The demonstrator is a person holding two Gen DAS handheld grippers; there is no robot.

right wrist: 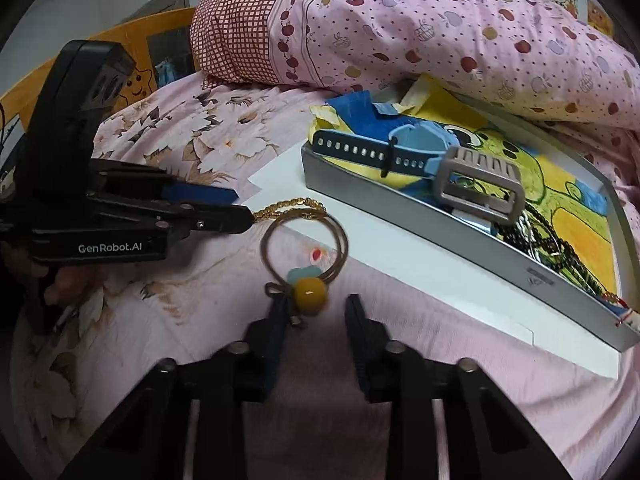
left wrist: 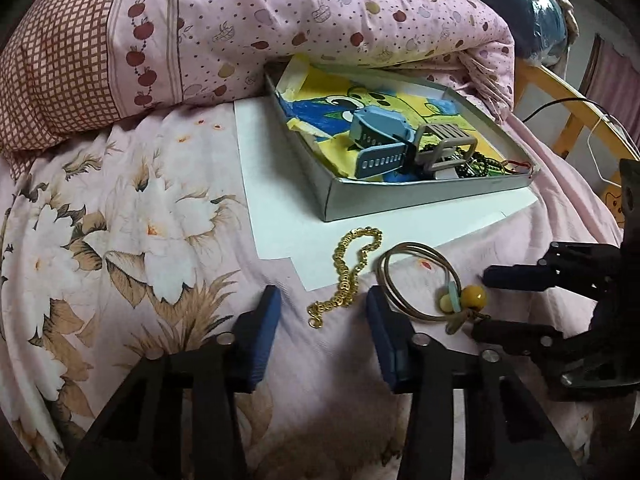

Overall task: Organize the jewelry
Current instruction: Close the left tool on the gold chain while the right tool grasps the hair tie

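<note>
Left claw: the left gripper (left wrist: 320, 312) had its fingers spread wide, nothing held, hovering low over the bedspread (left wrist: 120, 220).
Gold chain: the gold chain (left wrist: 347, 276) lay in a squiggle right in the gap between the left claw's blue pads (left wrist: 262, 332), its clasp end nearest the claw and its far loop up on the corner of the white paper (left wrist: 280, 184). It didn't look pinched by either pad.
Right claw: the right gripper (right wrist: 316, 320) was also spread wide and empty, pointing at the bead end of the hair tie.
Hair tie: the hair tie (right wrist: 306, 246), thin brown loops with a mustard bead (right wrist: 310, 290) and a pale blue charm, sat on the bedspread just ahead of the right claw, the bead pretty much between the fingertips and the knot touching the left-hand finger in that view. In the left wrist view the loops ran just beside the left claw's right pad.
Tray: the grey tray (left wrist: 400, 196) sat on the white paper, further off than both pieces, partly tucked under the pink quilt (left wrist: 320, 12).
In the tray: a blue watch (left wrist: 376, 140), a grey buckle piece (left wrist: 446, 148) and some dark beaded strands (left wrist: 480, 166), all on a yellow and blue drawing.
</note>
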